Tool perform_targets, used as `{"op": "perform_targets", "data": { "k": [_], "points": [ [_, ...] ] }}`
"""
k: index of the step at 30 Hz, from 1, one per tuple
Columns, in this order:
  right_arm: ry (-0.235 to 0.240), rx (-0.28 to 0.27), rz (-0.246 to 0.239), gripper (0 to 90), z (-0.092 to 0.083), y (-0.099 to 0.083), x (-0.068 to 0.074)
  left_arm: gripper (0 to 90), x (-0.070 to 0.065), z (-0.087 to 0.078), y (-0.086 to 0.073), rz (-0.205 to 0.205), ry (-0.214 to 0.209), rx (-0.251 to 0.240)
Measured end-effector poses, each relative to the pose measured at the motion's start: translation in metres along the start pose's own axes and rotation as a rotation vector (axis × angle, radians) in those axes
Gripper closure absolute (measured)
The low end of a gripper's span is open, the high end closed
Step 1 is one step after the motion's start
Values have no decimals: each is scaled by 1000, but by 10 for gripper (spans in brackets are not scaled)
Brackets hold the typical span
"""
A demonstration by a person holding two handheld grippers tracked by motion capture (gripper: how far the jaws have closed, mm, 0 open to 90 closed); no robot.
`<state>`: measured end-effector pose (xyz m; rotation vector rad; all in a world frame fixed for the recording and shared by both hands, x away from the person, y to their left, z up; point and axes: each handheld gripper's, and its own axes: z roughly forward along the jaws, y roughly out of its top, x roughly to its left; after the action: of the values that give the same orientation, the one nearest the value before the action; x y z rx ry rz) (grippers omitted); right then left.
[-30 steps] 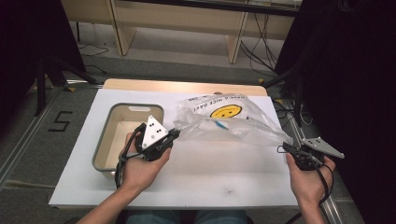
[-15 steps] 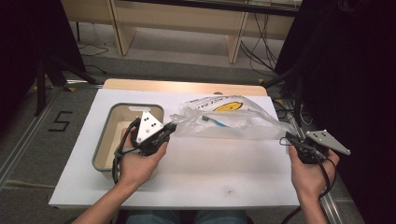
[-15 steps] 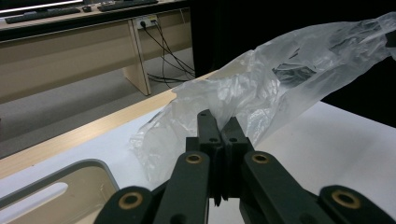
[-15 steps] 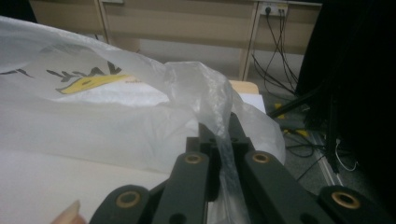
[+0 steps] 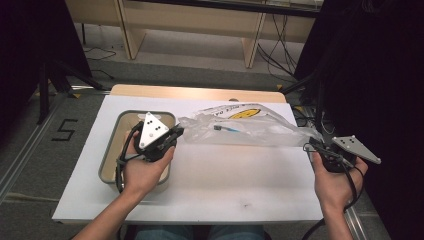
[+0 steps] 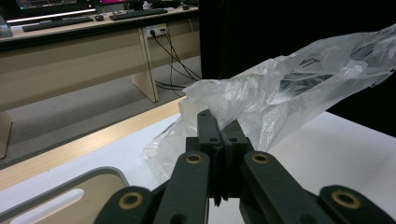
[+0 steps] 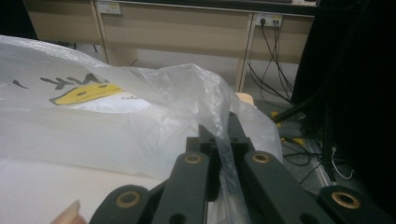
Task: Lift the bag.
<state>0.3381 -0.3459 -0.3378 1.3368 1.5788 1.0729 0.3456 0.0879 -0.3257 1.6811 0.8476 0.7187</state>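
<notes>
A clear plastic bag (image 5: 250, 127) with a yellow smiley print hangs stretched in a long band just above the white table (image 5: 225, 185). My left gripper (image 5: 177, 132) is shut on the bag's left end, which bunches around its fingertips in the left gripper view (image 6: 219, 128). My right gripper (image 5: 311, 144) is shut on the bag's right end at the table's right edge. There the film (image 7: 93, 121) runs between the closed jaws of the right gripper (image 7: 222, 135). A small dark item (image 5: 222, 128) shows through the bag.
A grey-rimmed beige tray (image 5: 107, 160) sits at the table's left, under my left hand. A wooden strip runs along the table's far edge. Desks and cables stand on the floor beyond, with dark curtains at the sides.
The two hands have drawn apart, the right one moving outward. The bag has gone from a loose, wide heap to a taut, narrow band, with the smiley print partly folded in.
</notes>
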Motion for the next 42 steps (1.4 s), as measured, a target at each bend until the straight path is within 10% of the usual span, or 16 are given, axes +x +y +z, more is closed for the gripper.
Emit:
{"op": "perform_targets", "data": {
  "k": [42],
  "points": [
    [-19,-47,10,900,-11,3,-6,895,-13,-16,24,37,-27,-121]
  ]
}}
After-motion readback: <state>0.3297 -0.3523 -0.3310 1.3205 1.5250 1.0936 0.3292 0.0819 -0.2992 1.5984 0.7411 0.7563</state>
